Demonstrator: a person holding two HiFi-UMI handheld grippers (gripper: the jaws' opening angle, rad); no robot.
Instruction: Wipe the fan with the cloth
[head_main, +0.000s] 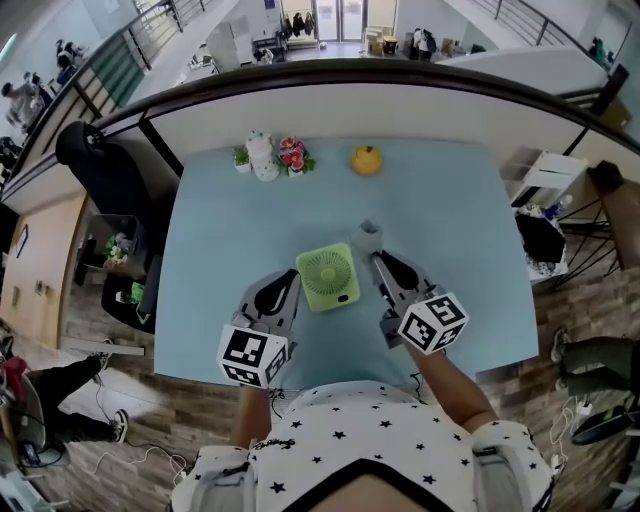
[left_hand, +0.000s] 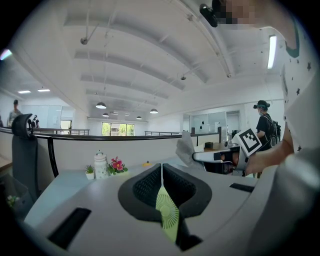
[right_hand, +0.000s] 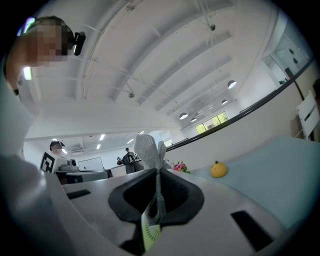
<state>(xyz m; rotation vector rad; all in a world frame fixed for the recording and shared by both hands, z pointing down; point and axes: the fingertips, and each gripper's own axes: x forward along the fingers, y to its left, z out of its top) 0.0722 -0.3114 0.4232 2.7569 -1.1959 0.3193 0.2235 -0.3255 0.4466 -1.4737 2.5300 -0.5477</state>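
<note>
A light green fan (head_main: 328, 277) lies flat on the pale blue table (head_main: 220, 230), grille up, just in front of me. My left gripper (head_main: 293, 283) rests at the fan's left edge; in the left gripper view (left_hand: 161, 172) its jaws meet, and a sliver of the fan (left_hand: 167, 212) shows through the gap behind them. My right gripper (head_main: 375, 258) is at the fan's right side, shut on a grey cloth (head_main: 367, 236). That cloth (right_hand: 147, 147) sticks up past the right gripper's tips (right_hand: 157, 175), with the fan (right_hand: 150, 232) showing below.
At the table's far edge stand a white pot (head_main: 265, 157), a small bunch of pink flowers (head_main: 294, 155) and an orange fruit (head_main: 367, 160). A black office chair (head_main: 100, 165) stands off the table's left side. A railing and people lie beyond.
</note>
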